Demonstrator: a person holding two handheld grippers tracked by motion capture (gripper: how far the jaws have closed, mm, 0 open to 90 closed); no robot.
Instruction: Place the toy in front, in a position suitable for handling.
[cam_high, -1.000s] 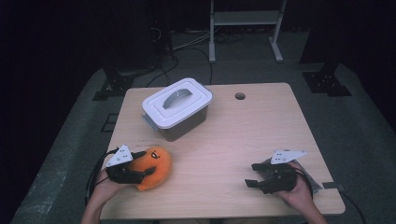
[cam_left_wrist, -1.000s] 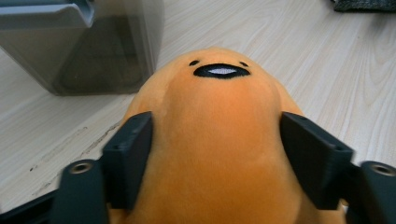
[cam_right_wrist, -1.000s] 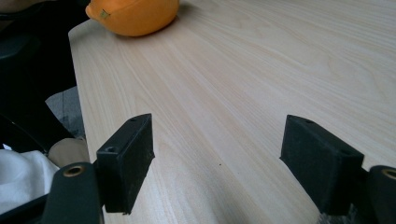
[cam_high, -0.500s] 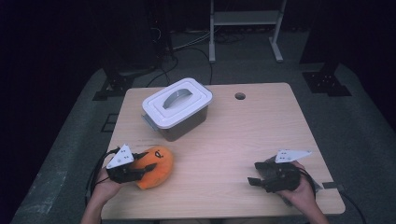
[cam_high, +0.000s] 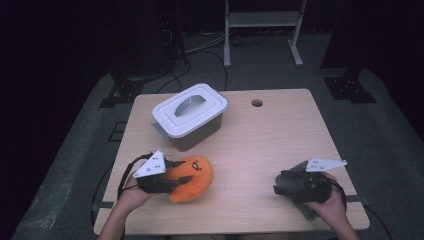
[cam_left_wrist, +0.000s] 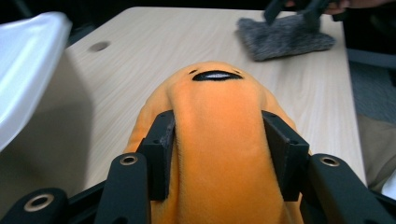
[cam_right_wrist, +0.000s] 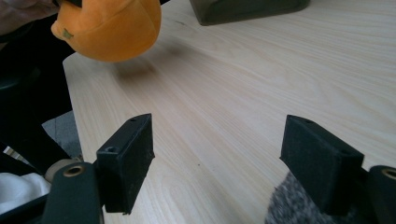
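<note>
Pale wood-grain table (cam_high: 280, 145) stands on grey carpet in a dark room, with a white metal stand behind it at twelve o'clock. On the table's far left part, toward eleven o'clock from its middle, sits a grey storage box with a white lid (cam_high: 190, 116) that has a recessed handle; a small round hole (cam_high: 257, 103) pierces the tabletop at about twelve o'clock.

Near the front left edge, around seven o'clock, the left gripper (cam_left_wrist: 217, 154) is clamped on an orange plush toy (cam_high: 192, 177) with a black stitched mouth. Its jaws have just been closing, and in the left gripper view both black pads press into the soft sides of the toy, which bulges between and beyond them. In the right gripper view the toy (cam_right_wrist: 109, 28) hangs just clear of the tabletop, a shadow beneath it.

At about four o'clock the right gripper (cam_high: 280, 187) rests in the person's hand, pointing toward the toy. Its jaws stand wide apart over bare wood, gripping nothing. A grey knitted cloth (cam_left_wrist: 285, 37) lies on the table under that gripper, its fuzzy edge showing beside the right-hand pad in the right gripper view.
</note>
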